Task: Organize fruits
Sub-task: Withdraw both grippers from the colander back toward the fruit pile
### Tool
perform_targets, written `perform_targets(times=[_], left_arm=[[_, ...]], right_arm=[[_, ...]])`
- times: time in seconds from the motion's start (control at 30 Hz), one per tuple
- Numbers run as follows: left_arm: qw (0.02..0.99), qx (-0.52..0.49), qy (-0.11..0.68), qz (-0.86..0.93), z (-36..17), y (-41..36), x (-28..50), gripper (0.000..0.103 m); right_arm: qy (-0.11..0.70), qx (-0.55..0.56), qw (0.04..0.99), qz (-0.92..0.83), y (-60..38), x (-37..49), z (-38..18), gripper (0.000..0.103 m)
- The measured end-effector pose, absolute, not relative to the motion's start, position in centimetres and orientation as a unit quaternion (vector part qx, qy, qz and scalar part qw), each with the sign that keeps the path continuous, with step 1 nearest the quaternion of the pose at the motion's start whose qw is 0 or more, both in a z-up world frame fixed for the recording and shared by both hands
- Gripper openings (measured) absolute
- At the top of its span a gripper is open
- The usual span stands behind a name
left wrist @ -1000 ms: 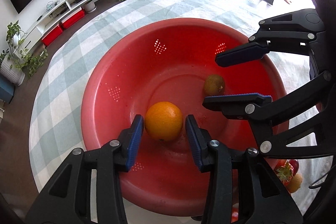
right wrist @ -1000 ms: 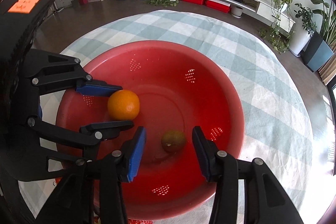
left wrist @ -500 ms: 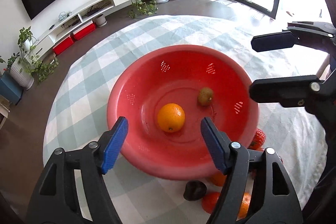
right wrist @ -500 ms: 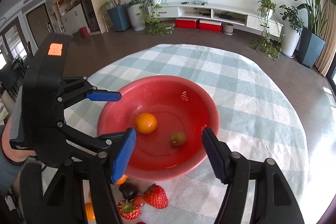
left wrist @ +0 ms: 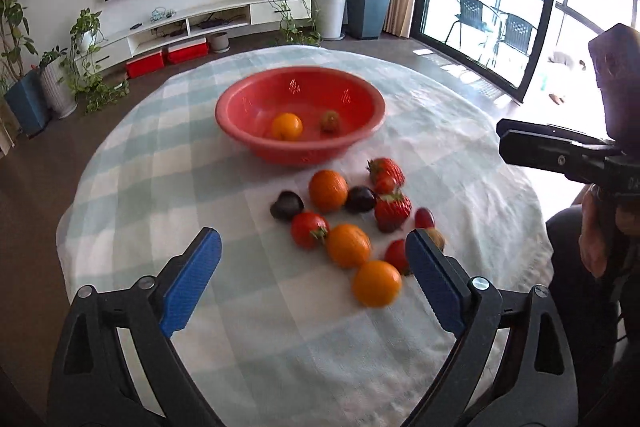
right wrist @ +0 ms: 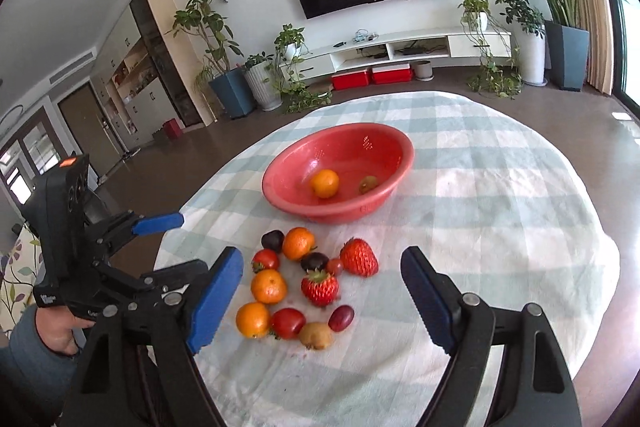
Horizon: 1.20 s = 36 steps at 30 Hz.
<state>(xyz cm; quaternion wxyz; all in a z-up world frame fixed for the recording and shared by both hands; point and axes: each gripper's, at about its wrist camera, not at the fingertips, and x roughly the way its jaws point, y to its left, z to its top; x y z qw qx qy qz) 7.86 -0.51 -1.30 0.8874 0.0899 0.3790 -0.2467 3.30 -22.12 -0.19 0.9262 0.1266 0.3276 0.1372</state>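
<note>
While the round table under its checked cloth (right wrist: 500,195) fills most of both views, the red bowl (right wrist: 308,209) sits toward its far side, holding one orange (right wrist: 325,183) and a kiwi (right wrist: 368,184) apart from each other on its floor. Nearer you, a loose cluster of fruit lies on the cloth: three more oranges (right wrist: 269,286), two large strawberries (right wrist: 359,258), small tomatoes (right wrist: 287,323), dark plums (right wrist: 273,240), a grape (right wrist: 341,317) and a second kiwi (right wrist: 316,335). Your left gripper (left wrist: 312,283) and your right gripper (right wrist: 322,295) both hang above the table's near edge, jaws spread wide, gripping nothing.
</note>
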Motion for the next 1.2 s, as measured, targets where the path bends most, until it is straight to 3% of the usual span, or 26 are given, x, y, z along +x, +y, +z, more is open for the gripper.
perform_targets(times=[0.3, 0.43, 0.93, 1.07, 1.2], left_arm=[[0.88, 0.039, 0.414, -0.232, -5.3, -1.4, 5.0, 0.094], [0.886, 0.059, 0.393, -0.238, -5.7, -2.7, 4.3, 0.103], [0.887, 0.122, 0.386, -0.222, -5.8, -4.4, 6.3, 0.102], [0.877, 0.12, 0.404, -0.233, -6.6, -4.6, 6.9, 0.066], [0.869, 0.117, 0.418, -0.236, -7.5, -4.5, 7.2, 0.059]], right_arm=[[0.356, 0.189, 0.908, 0.114, -22.4, 0.1, -3.5, 0.09], [0.352, 0.196, 0.908, 0.117, -22.3, -0.9, -4.0, 0.095], [0.353, 0.179, 0.912, 0.104, -22.1, -1.4, -4.2, 0.099], [0.351, 0.181, 0.913, 0.099, -22.3, -1.4, -4.2, 0.098], [0.348, 0.183, 0.914, 0.099, -22.5, -1.5, -4.2, 0.096]])
